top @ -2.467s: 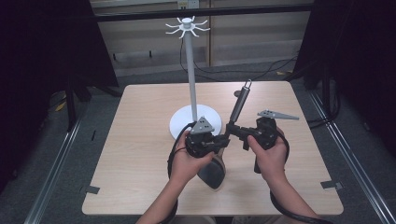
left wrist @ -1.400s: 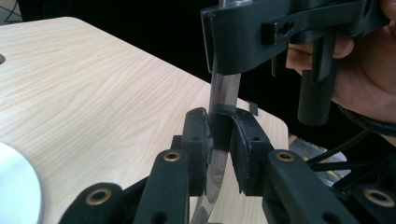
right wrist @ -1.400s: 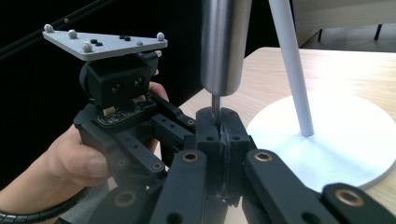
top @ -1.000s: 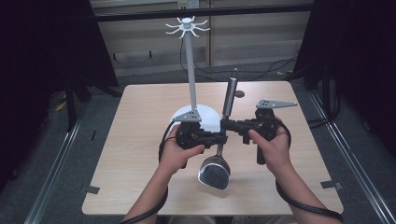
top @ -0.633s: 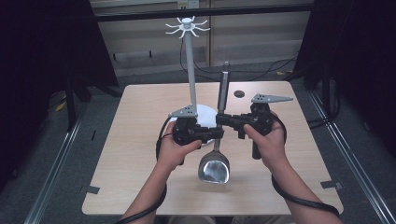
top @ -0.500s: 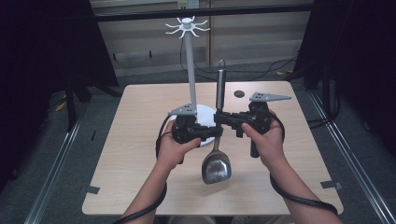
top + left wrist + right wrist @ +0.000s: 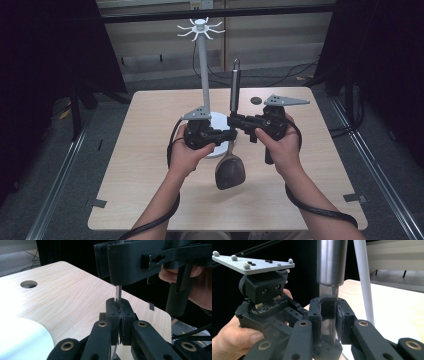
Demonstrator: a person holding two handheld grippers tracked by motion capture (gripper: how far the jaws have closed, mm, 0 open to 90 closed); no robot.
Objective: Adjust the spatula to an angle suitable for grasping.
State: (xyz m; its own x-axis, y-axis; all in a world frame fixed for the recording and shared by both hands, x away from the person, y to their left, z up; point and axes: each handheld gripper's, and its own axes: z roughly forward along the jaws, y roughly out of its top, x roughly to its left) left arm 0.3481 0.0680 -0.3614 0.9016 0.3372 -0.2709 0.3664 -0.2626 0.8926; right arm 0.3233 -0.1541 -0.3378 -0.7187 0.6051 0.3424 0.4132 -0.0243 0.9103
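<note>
Table (image 7: 150, 150) of pale wood is spreading under everything, and a white utensil stand (image 7: 202, 75) is rising from its round base near the middle, its ring of hooks at the top. In front of that stand the person is holding a metal ladle (image 7: 230, 172) upright above the tabletop: its long axis is running almost straight up and down, the round handle end is pointing up beside the stand's pole and the bowl is hanging at the bottom, just over the wood. The left gripper (image 7: 227, 136) is pinching the flat lower part of the ladle's stem, its pads pressed tight onto the thin metal strip in the left gripper view. The right gripper (image 7: 235, 120) is sitting just above it on the same stem, coming in from the opposite side; its jaws have just been easing apart, and in the right gripper view the stem is standing between the pads with small gaps on both sides. A small dark disc (image 7: 256, 100) is lying on the far part of the table.
</note>
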